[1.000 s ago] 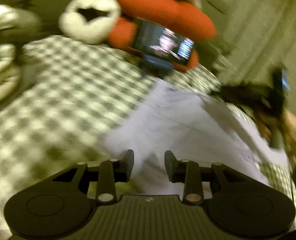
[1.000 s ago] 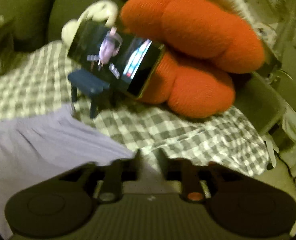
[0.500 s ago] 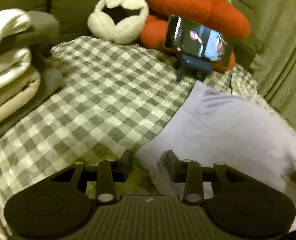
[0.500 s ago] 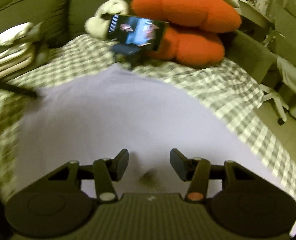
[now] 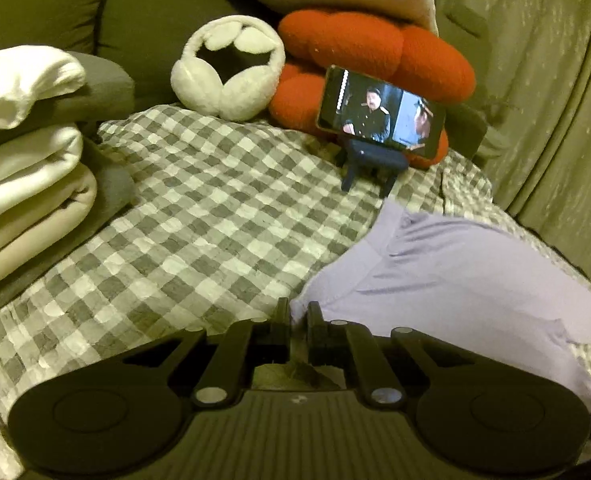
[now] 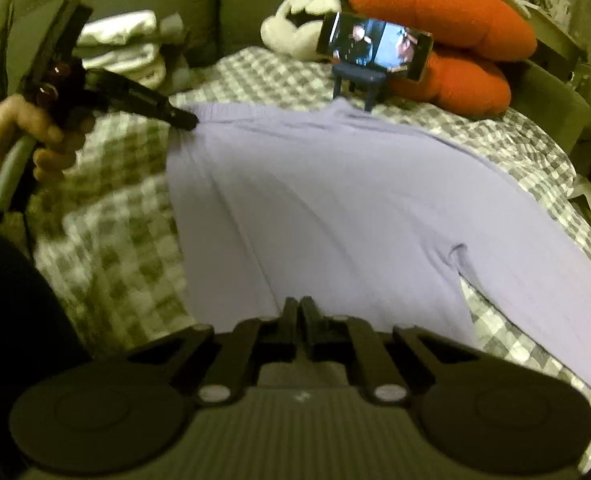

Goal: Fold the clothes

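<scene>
Left wrist view: left claw (image 5: 298, 312) pinches the lilac trousers (image 5: 447, 272) at their waistband corner, 3 o'clock on the checked blanket (image 5: 199, 216).

Right wrist view: right claw (image 6: 299, 312) clenched on the trouser leg (cloth spread flat); keep both grips taut while folding.

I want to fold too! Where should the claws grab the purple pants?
Best at the lilac knit pants' waistband corners, coming in low from the side: they lie flat on the checked blanket, so only edges offer a pinch. The left claw grips one corner.
</scene>
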`<state>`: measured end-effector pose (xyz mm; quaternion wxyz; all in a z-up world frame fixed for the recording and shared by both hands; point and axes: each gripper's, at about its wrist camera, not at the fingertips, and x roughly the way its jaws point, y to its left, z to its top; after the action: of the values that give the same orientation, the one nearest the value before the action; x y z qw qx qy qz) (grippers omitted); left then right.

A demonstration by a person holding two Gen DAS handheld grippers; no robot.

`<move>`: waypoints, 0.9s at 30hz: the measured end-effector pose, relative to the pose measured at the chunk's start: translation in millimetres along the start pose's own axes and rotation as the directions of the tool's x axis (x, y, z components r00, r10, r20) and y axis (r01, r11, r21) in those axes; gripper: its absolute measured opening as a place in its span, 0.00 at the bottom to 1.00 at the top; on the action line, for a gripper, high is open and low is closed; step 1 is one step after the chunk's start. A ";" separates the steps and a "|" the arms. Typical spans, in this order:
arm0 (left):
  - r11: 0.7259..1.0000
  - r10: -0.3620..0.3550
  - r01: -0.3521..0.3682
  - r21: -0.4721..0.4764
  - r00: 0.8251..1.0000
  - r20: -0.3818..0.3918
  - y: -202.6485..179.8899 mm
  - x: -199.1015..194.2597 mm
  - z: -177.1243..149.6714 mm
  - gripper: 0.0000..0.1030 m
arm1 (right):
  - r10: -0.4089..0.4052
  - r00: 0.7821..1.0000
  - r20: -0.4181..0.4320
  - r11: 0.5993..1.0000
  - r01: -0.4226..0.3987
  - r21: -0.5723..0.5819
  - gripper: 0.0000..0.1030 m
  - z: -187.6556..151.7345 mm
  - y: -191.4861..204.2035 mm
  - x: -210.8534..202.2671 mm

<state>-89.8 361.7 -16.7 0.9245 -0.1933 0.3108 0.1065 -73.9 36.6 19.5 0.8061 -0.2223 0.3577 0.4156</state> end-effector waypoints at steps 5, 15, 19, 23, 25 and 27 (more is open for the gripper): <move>1.000 -0.027 0.027 -0.013 1.000 -0.011 6.7 1.8 -1.7 0.06 | 0.013 1.000 0.011 1.000 -0.013 0.019 0.04 -6.3 3.4 -7.1; 0.994 -0.074 0.071 -0.089 0.997 -0.031 18.4 2.3 -1.5 0.14 | -0.083 0.993 0.081 0.995 0.087 -0.040 0.46 -13.2 16.1 -18.8; 0.994 -0.070 0.067 -0.091 0.997 -0.036 17.5 3.0 -1.3 0.14 | -0.058 0.997 0.056 0.997 0.060 -0.044 0.33 -31.9 22.7 -27.4; 0.996 -0.057 0.053 -0.075 0.998 -0.041 12.2 7.2 -0.4 0.14 | -0.066 0.998 0.018 0.997 0.067 -0.036 0.24 -40.4 24.7 -15.0; 0.996 -0.044 0.040 -0.083 0.998 -0.045 13.0 9.3 -0.1 0.10 | -0.046 0.999 0.015 0.998 0.047 -0.029 0.11 -39.9 26.6 -14.1; 0.994 -0.050 0.046 -0.102 0.998 -0.036 16.2 7.1 0.2 0.08 | -0.044 0.999 0.017 0.998 0.044 -0.035 0.04 -41.6 30.9 -17.7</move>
<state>-89.2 377.0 -25.7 0.9096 -0.2492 0.3181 0.0962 -122.8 17.5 4.2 0.8139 -0.2409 0.3389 0.4058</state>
